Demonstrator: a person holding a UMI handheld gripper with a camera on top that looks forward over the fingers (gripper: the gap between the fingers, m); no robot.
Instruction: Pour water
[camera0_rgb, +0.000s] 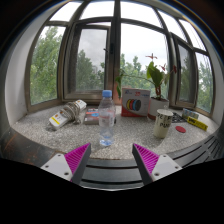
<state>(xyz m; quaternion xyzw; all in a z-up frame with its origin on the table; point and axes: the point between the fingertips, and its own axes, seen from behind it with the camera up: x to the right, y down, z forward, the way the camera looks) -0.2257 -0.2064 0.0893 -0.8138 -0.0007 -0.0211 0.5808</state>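
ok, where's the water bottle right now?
In the gripper view the water bottle stands upright on the windowsill, beyond the open gripper, left of the cup.

A home, it seems: a bay window (110, 55) fills the upper frame with trees beyond, and its stone sill (120, 140) across the middle holds a potted plant (153, 78) and household clutter.

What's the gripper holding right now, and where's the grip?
Nothing. The gripper is open, its fingers apart and empty; the water bottle stands untouched on the windowsill, beyond the fingers, with the cup to its right.
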